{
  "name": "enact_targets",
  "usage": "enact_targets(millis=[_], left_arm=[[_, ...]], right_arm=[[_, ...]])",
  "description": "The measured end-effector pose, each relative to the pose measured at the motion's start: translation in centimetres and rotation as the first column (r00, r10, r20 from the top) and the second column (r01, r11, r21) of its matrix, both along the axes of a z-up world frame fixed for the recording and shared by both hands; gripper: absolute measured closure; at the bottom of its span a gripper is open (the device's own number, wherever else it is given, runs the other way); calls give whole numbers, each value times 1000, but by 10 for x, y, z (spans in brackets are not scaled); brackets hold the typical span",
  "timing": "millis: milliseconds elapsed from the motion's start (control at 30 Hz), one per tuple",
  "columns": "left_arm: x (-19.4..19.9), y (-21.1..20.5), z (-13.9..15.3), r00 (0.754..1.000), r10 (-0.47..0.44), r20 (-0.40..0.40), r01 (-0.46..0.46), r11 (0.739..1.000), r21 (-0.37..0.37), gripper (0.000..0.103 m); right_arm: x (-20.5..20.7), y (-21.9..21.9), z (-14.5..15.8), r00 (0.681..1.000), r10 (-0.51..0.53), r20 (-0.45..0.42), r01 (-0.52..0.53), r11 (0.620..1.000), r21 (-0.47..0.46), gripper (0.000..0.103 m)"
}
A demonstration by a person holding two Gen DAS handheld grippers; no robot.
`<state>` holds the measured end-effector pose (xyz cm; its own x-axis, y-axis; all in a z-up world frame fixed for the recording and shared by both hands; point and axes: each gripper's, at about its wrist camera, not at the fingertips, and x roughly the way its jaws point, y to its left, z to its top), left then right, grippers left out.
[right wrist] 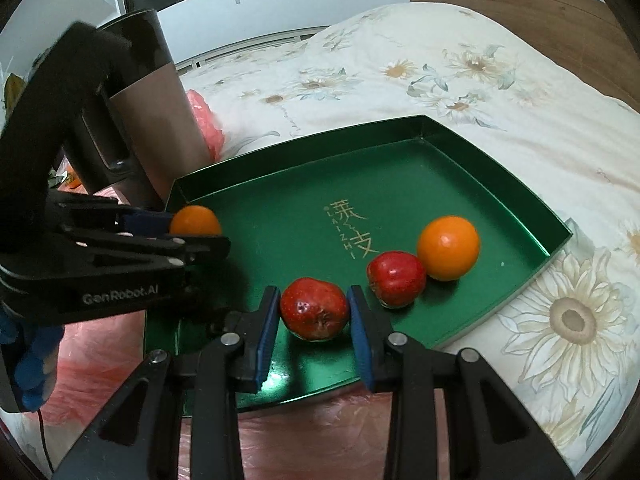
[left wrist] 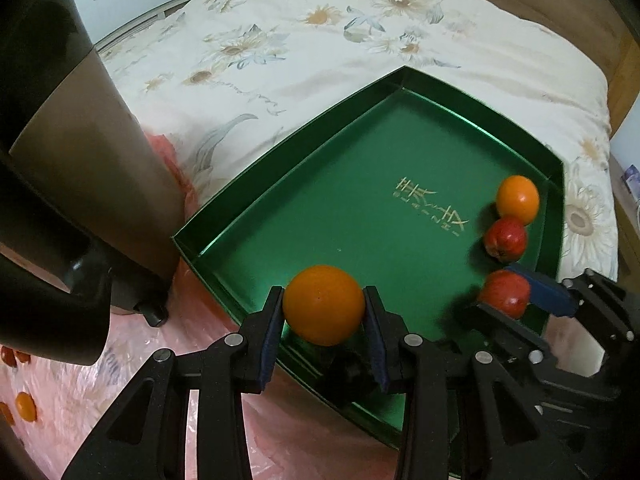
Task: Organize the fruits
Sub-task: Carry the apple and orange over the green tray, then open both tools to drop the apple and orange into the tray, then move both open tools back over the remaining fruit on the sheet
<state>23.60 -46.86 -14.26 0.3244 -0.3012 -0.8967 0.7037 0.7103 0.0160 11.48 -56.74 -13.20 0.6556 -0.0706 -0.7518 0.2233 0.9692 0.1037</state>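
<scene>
two loose oranges (left wrist: 25, 407) on pink plastic, left view only.

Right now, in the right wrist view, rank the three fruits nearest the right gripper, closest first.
1. Red apple, clamped between the right gripper pads.
2. Second red apple, just beyond, to the right.
3. Orange, farther right, beside the green tray wall.

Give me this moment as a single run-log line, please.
left gripper: shut on orange | right gripper: shut on red fruit | green tray: one orange, one red fruit loose
</scene>
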Motion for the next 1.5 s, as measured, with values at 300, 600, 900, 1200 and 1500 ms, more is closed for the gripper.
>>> enact_targets(millis=[300, 600, 900, 1200, 1500], left_arm=[[-8, 8, 15, 999, -8, 41, 8, 1000, 3, 56], [-37, 36, 47, 997, -21, 81, 25, 999, -45, 56], [-76, 99, 73, 994, 10, 105, -2, 997, -83, 56], [-118, 172, 91, 991, 94, 97, -82, 990, -116, 55], [-159, 241, 111, 965, 205, 164, -178, 970, -167, 46]], right_arm=[[-4, 1, 1, 1000, -27, -8, 27, 1000, 0, 62], [-13, 5, 15, 999, -40, 3, 40, 999, -11, 38], [-45, 23, 43, 997, -68, 43, 68, 998, 7, 31], [-80, 68, 67, 996, -53, 74, 51, 998, 38, 27], [-106, 120, 87, 995, -1, 99, -2, 999, 35, 10]])
